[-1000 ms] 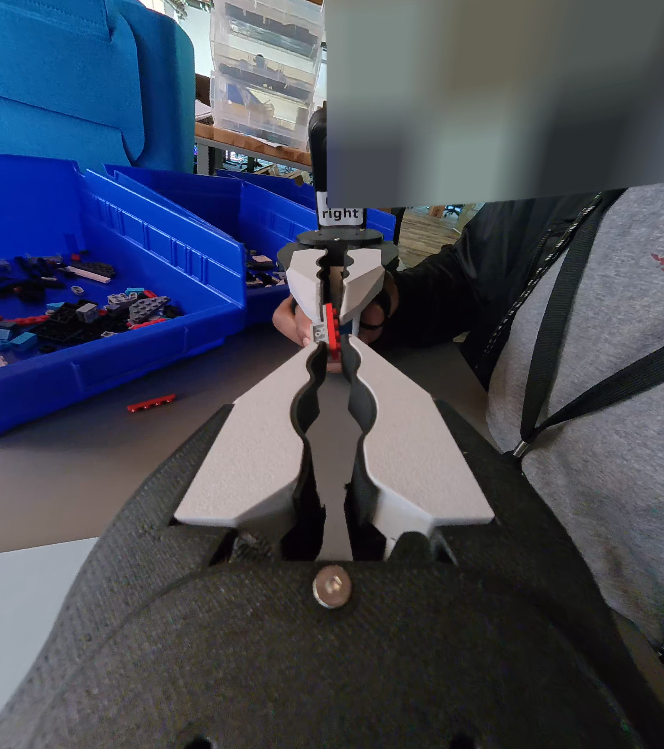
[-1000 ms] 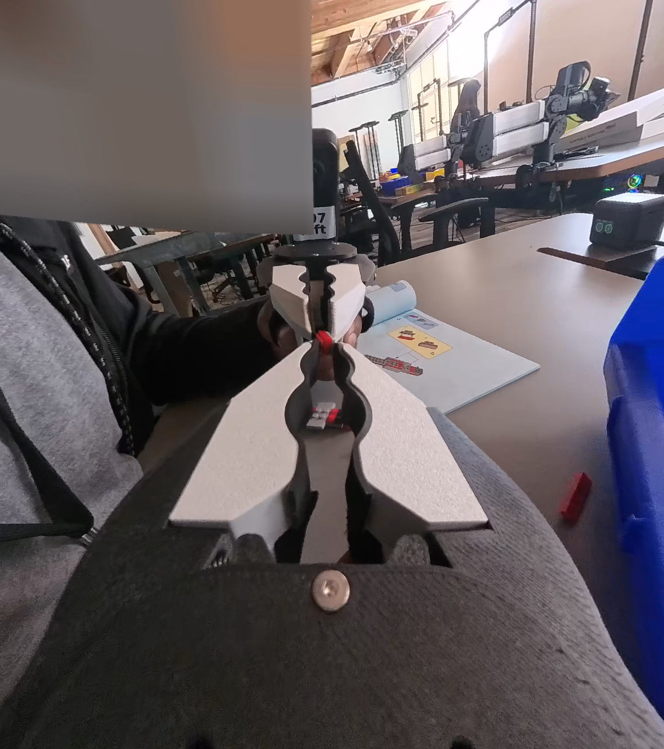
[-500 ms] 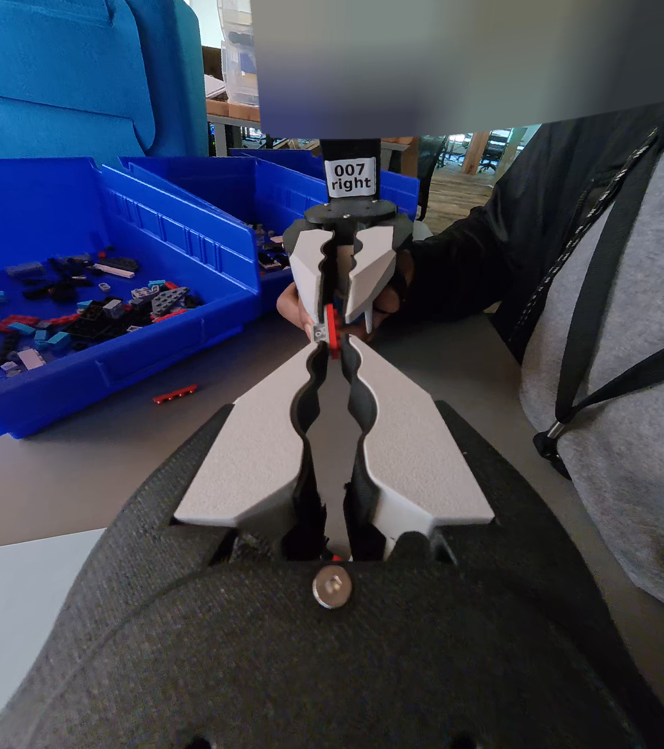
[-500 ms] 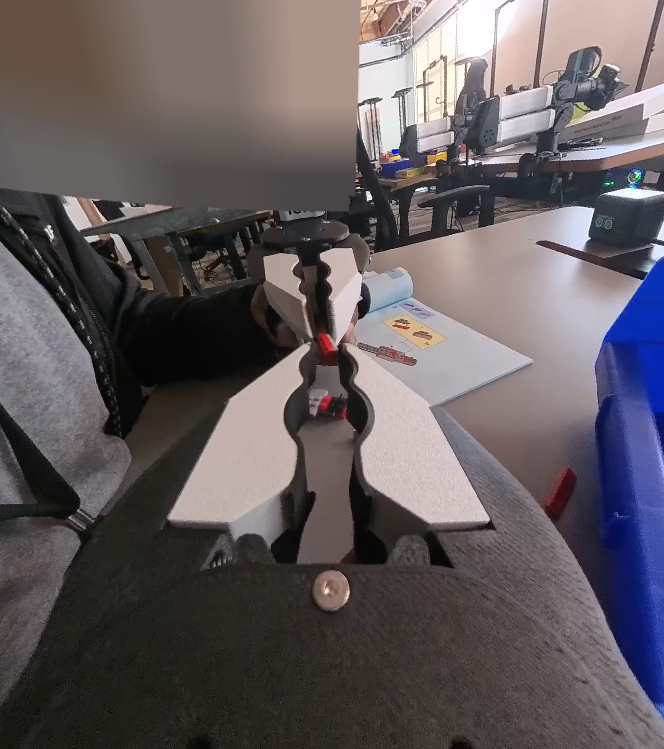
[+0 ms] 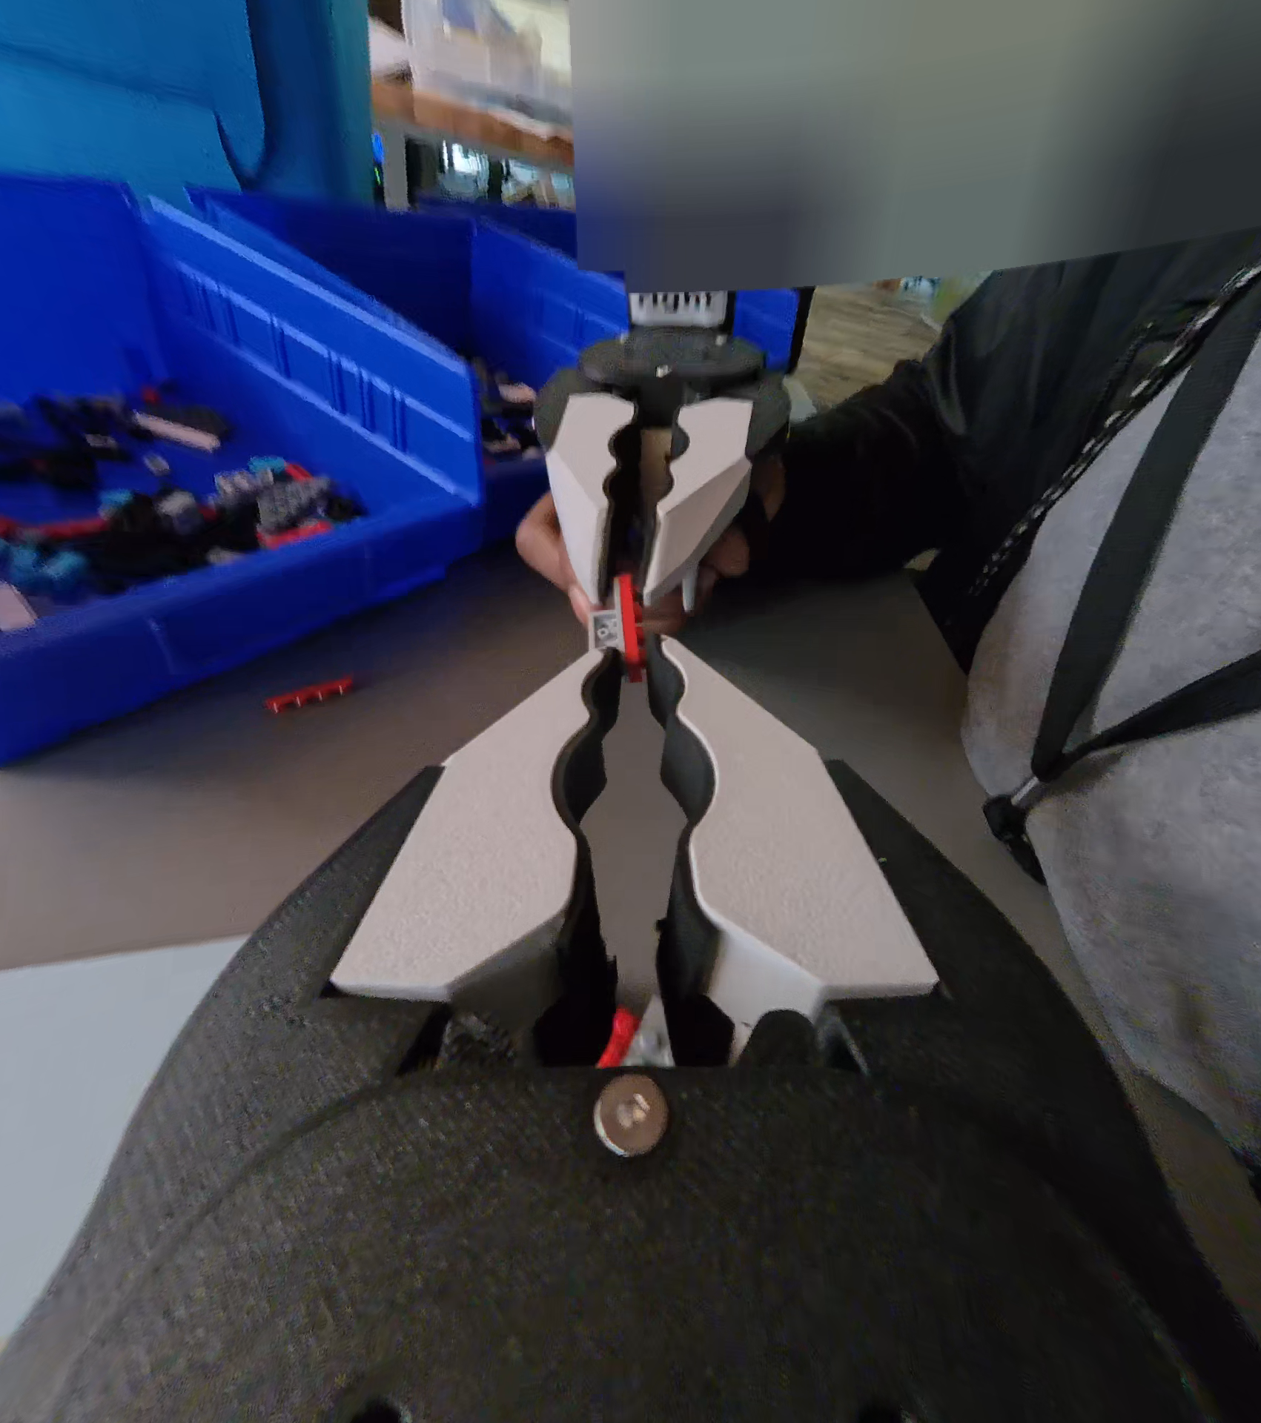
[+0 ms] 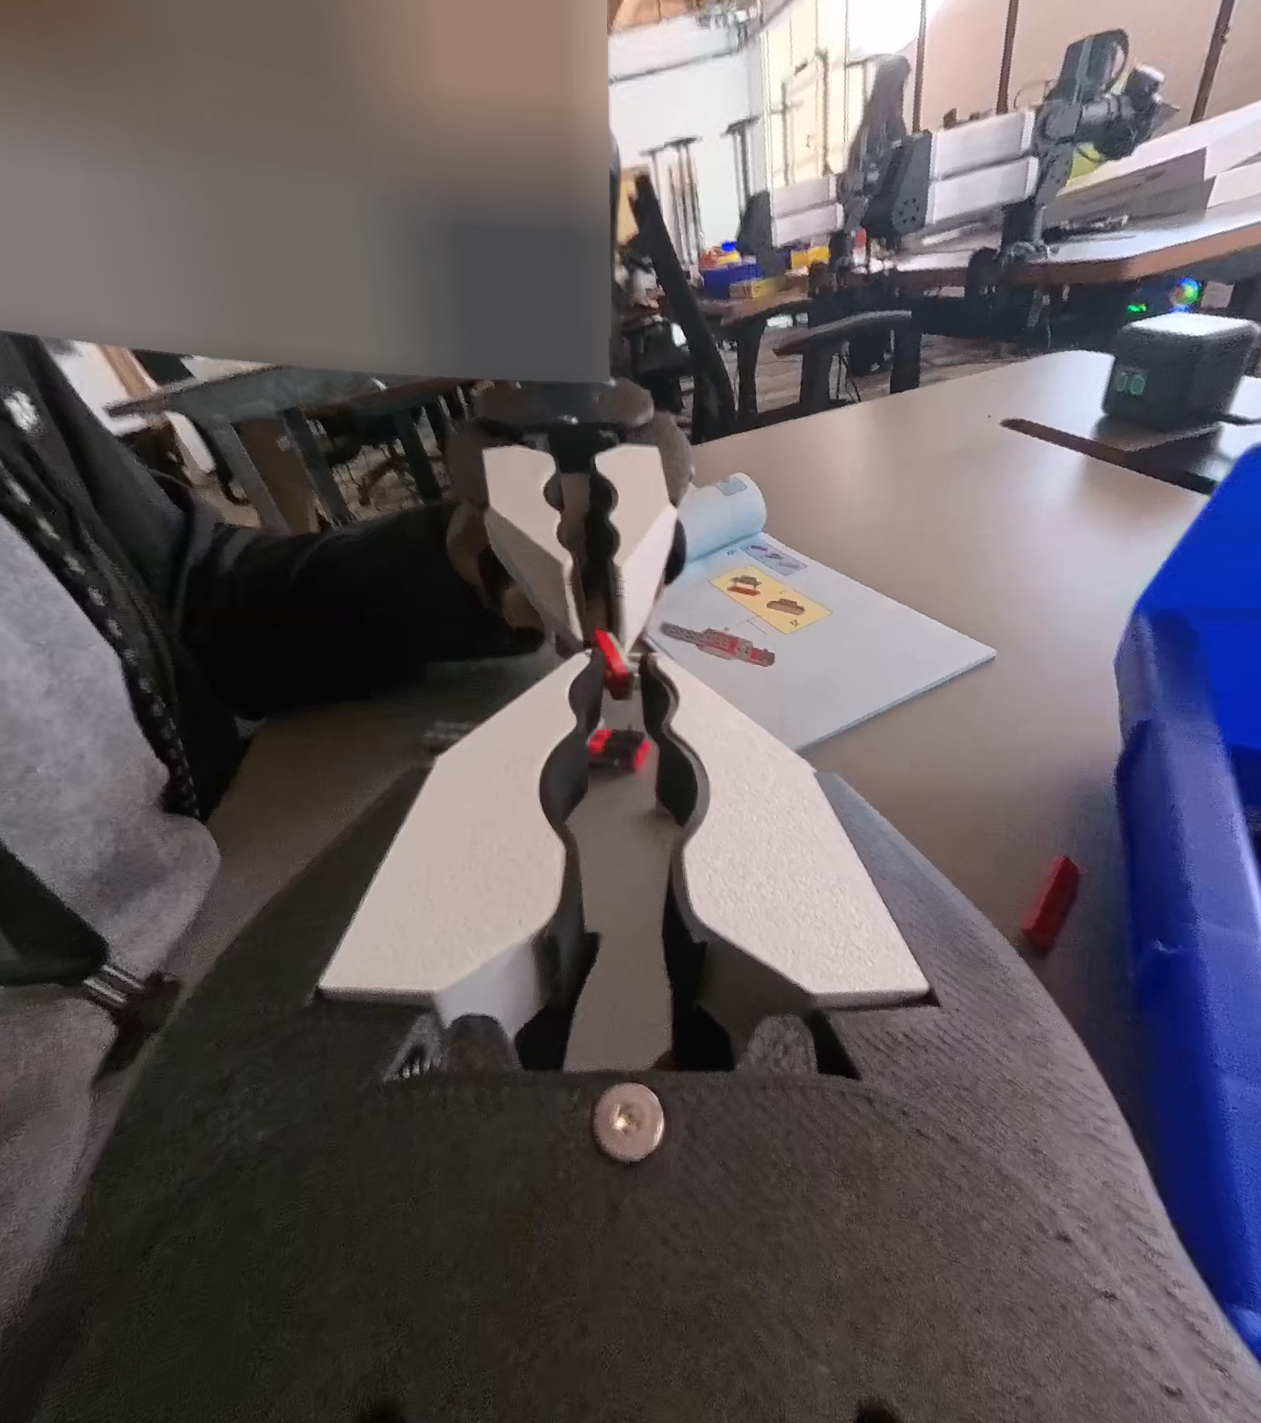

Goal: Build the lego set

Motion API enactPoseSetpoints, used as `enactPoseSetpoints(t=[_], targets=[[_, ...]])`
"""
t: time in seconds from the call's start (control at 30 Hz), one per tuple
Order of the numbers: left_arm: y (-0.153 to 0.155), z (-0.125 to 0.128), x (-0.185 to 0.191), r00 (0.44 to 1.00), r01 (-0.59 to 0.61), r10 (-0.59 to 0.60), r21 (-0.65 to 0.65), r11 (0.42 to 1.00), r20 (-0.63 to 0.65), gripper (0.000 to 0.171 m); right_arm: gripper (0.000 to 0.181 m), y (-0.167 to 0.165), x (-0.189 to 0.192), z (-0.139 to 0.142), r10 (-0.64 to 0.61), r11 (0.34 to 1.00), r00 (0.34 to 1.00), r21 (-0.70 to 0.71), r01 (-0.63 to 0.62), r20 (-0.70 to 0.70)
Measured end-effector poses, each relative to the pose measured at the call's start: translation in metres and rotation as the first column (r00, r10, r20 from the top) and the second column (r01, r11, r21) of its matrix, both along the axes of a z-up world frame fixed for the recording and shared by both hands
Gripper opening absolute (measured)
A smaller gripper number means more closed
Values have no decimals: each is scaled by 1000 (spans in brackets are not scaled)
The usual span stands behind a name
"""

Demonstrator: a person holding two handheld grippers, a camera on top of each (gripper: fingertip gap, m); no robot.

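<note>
My left gripper (image 5: 628,661) and my right gripper (image 6: 615,664) meet tip to tip above the table, in front of the person's chest. Both are shut on one small red lego plate (image 5: 632,633), which also shows in the right wrist view (image 6: 615,664). A small grey piece (image 5: 605,627) sits on the plate's left side. The right gripper holds the plate's far end in the left wrist view (image 5: 628,593); the left gripper (image 6: 602,639) faces me in the right wrist view. A small red and black lego assembly (image 6: 616,748) lies on the table under the tips.
Blue bins (image 5: 411,493) of loose lego pieces stand at the left, with a red plate (image 5: 309,693) on the table before them. An open instruction booklet (image 6: 827,662), a red brick (image 6: 1051,901), a blue bin (image 6: 1228,808) and a black device (image 6: 1181,369) are on the right. Only a small space, under 4 cm, lies between the two pairs of fingers. From either gripper's tips it is about 15 cm to the red brick (image 6: 1051,901). My left wrist view (image 5: 300,702) looks at it from another angle.
Both grippers stay tip to tip on the red plate. The pair has drifted and tilted a little, so the bins and the booklet have shifted in view.
</note>
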State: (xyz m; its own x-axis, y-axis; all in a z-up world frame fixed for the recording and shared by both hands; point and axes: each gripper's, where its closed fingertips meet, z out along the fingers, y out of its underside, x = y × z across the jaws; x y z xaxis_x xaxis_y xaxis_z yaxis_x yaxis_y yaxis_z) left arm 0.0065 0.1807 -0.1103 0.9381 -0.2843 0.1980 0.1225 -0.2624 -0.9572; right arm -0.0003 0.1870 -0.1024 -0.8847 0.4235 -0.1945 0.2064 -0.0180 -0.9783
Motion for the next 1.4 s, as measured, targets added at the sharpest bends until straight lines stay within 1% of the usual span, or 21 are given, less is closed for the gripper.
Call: enactPoseSetpoints(t=[0.07,0.13,0.23,0.33,0.4,0.47,0.5,0.57,0.6,0.63,0.7,0.77,0.83,0.9,0.97,1.07,1.17,1.27,1.33,1.4], targets=[[-8,-12,-2,1000,13,-13,-85,996,2,6,20,2,-4,-5,-20,999,1000,36,20,3],[-15,-29,-1,999,19,-25,-186,982,-33,6,26,5,-8,-9,-38,997,999,66,37,13],[-22,-64,-1,990,-2,-51,-380,925,-130,6,31,8,-13,-17,-69,991,997,113,66,29],[-26,-83,4,981,-6,-87,-476,880,-174,6,32,7,-13,-26,-79,983,996,170,71,42],[-28,-87,7,978,6,-109,-500,866,-177,18,32,7,-14,-28,-90,977,995,199,79,46],[-28,-82,6,979,-1,-97,-480,877,-180,26,32,8,-15,-29,-101,974,993,209,87,56],[-27,-75,1,982,-20,-66,-450,893,-175,27,32,8,-15,-29,-107,973,992,214,91,63],[-23,-56,-16,988,-92,39,-362,928,-151,30,32,9,-18,-33,-122,968,990,228,103,73],[-22,-45,-29,985,-152,117,-310,939,-129,30,32,10,-19,-34,-129,966,989,236,109,73],[-22,-35,-44,975,-220,204,-259,940,-88,30,30,10,-20,-36,-137,962,988,246,115,71],[-25,-12,-65,949,-300,311,-152,942,55,32,28,9,-21,-37,-143,961,987,248,121,73],[-31,12,-76,914,-339,337,-31,940,225,33,25,9,-23,-33,-155,962,986,236,135,69],[-36,26,-80,883,-351,316,42,935,349,32,24,11,-27,-32,-188,953,981,250,170,49],[-37,23,-81,866,-360,324,26,933,382,32,23,17,-34,-36,-244,927,970,299,226,24],[-33,16,-78,878,-354,336,-10,935,341,33,26,28,-43,-44,-325,883,946,360,302,2],[-25,9,-72,891,-366,366,-52,929,267,32,28,49,-55,-60,-465,787,885,453,420,-13],[-20,5,-67,898,-364,370,-70,929,240,31,30,64,-62,-73,-560,700,828,523,486,-21],[-16,-3,-63,901,-361,376,-107,926,218,30,29,71,-69,-79,-610,637,792,572,516,-36],[-16,-16,-56,917,-319,351,-183,930,190,30,27,73,-74,-86,-624,612,781,607,507,-25],[-18,-34,-51,931,-293,341,-286,912,133,29,22,72,-78,-92,-621,595,784,642,484,-15]])
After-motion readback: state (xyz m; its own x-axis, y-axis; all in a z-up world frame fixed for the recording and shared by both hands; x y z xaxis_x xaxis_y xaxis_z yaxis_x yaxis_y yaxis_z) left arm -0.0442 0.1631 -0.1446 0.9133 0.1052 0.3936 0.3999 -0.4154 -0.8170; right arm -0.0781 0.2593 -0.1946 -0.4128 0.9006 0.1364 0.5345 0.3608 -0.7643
